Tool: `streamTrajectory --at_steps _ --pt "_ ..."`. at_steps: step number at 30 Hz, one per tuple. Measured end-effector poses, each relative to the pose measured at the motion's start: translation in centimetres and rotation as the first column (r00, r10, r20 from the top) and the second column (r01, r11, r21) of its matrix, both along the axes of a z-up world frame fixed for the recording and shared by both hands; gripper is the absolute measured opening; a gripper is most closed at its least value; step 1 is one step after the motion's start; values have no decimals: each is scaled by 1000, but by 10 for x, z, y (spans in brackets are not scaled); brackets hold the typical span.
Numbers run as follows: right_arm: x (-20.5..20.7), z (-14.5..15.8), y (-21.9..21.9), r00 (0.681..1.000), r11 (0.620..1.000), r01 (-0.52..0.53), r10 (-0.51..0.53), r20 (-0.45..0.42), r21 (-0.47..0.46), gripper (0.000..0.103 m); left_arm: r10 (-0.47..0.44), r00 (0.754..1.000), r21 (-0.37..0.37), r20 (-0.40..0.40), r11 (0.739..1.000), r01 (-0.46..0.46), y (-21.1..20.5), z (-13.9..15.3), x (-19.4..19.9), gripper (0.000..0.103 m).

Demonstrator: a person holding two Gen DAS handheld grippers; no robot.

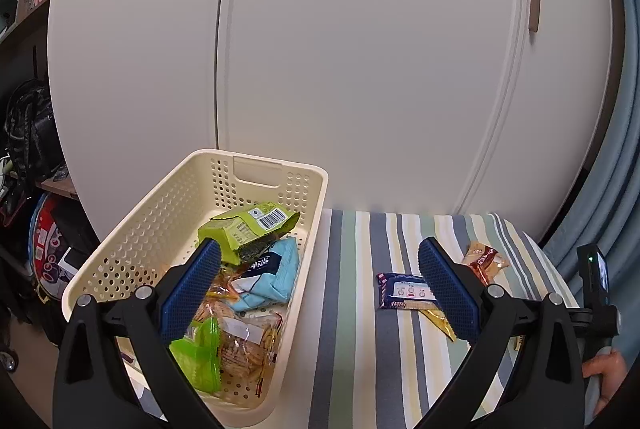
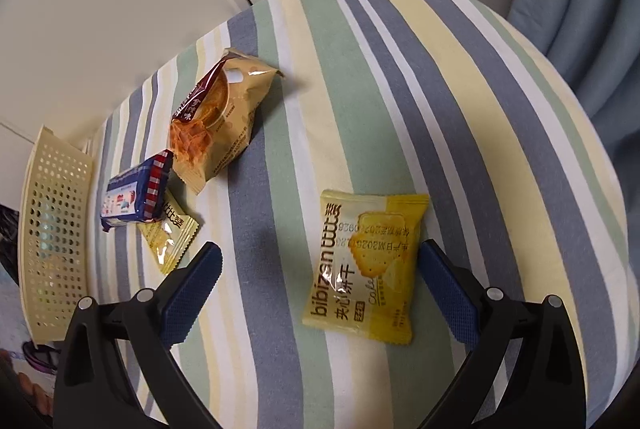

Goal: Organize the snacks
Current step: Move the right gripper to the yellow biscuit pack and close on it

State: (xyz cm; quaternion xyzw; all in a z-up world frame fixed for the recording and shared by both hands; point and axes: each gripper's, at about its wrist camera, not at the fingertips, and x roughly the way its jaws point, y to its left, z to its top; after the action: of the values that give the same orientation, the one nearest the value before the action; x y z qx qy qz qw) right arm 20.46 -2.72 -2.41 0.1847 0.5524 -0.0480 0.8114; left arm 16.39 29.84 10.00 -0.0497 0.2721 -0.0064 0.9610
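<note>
The landmark is the cream basket [image 1: 224, 189], standing on the striped cloth [image 1: 352, 309] in front of the white cupboard doors [image 1: 360, 49].

In the left wrist view the left gripper [image 1: 320, 269] is spread wide with nothing between its blue pads, one pad over the basket's near half, the other out over the cloth to the basket's right; the near pad hides part of the packets inside. Nearest in the basket lie a bright green packet [image 1: 200, 357] and a clear packet of biscuits [image 1: 248, 345]; behind them a light blue packet [image 1: 272, 277]; furthest, an olive-green packet [image 1: 248, 229] with a barcode, leaning on the far wall. To the right of the basket a dark blue packet [image 1: 400, 291] lies on the cloth, its right end hidden by the pad; a yellow corner peeks from beneath it, and further off a brown-and-gold packet [image 1: 484, 259] is small and hard to read. At the right edge a hand [image 1: 604, 373] on a black handle is cut off.

The right wrist view shows the basket only as a perforated side wall at the left edge, its contents unseen. The right gripper [image 2: 320, 269] is also spread wide and empty; a yellow biscuit packet [image 2: 364, 269] lies flat nearest, just inside the right pad, well right of the basket and absent from the left view. Further left, the blue packet [image 2: 136, 193] overlaps a second small yellow packet [image 2: 170, 233], near the basket; beyond these sits the gold packet [image 2: 220, 117].
</note>
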Motion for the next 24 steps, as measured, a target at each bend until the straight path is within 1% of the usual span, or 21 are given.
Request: streamTrajectory --at_steps 3,5,6,8,10,11,14,15,20,24 --pt "0 0 10 1000 997 -20 19 -12 -77 87 -8 1000 7 -9 1000 8 -4 -3 3 100" --pt "2 2 13 1000 992 -27 25 -16 -123 75 -14 1000 10 -11 1000 14 -6 -4 4 100" --pt "-1 2 16 1000 990 -28 26 -16 -137 72 -17 1000 12 -12 1000 18 -8 -5 4 100" --pt "-5 4 13 1000 986 -25 23 -14 -163 56 -25 1000 20 -11 999 25 -11 -4 3 100" --pt "-8 4 9 1000 986 -23 22 -10 -166 48 -35 999 28 -9 999 36 -15 -4 2 100" --pt "-8 5 8 1000 986 -27 27 -4 -162 47 -40 999 32 -8 999 41 -17 -4 2 100" --pt "-15 8 -1 1000 976 -28 30 6 -215 47 -56 998 46 -15 997 57 -24 -7 2 100" --pt "-18 10 -3 999 976 -27 31 15 -215 47 -65 998 44 -23 997 66 -26 -8 3 100" --pt "-25 10 -19 998 989 -2 11 56 -147 47 -105 991 9 -83 994 106 -33 -24 12 100" --pt "-27 7 -26 997 995 -3 10 74 -103 47 -161 980 34 -121 986 166 -52 -37 17 100"
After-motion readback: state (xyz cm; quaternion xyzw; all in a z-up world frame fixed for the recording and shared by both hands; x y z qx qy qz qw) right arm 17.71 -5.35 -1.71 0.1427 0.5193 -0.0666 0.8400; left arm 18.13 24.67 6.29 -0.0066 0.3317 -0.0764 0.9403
